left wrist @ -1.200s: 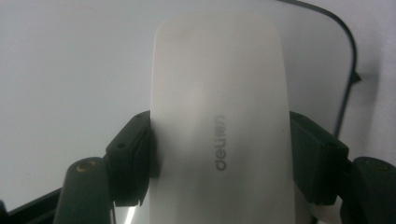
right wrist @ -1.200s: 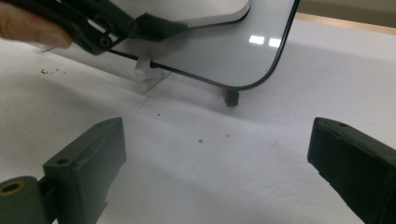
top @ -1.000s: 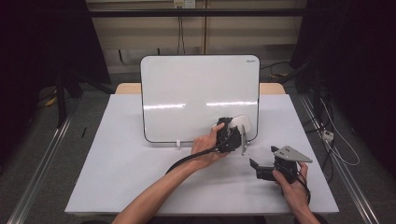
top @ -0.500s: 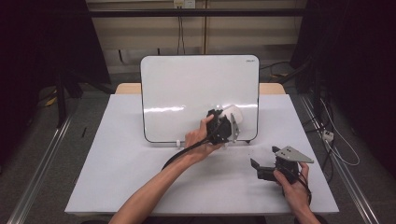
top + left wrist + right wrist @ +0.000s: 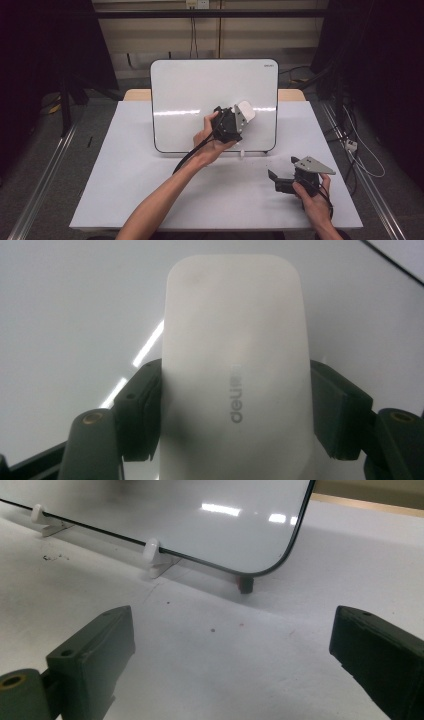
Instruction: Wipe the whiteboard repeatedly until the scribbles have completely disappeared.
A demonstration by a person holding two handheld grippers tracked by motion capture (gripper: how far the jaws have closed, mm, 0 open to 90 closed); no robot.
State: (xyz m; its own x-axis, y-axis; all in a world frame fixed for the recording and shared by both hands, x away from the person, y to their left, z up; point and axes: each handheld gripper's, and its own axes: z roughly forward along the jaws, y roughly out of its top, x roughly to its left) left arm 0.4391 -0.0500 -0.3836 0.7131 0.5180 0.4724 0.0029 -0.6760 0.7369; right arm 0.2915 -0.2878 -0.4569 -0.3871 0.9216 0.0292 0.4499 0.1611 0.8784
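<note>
Whiteboard (image 5: pixel 200 95) lower edge under eraser (image 5: pixel 245 111)

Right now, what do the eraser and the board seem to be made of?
The eraser looks like matte white plastic: smooth shell with grey embossed lettering. The whiteboard looks glossy, probably coated metal or melamine: light strips reflect on it, with a thin dark rim.

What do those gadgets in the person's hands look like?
Both are black handheld tools. The left gripper trails a black cable, and its jaws end in blocky dark pads. The right gripper carries a grey three-cornered plate on top. The forearms are bare, no sleeves.
</note>
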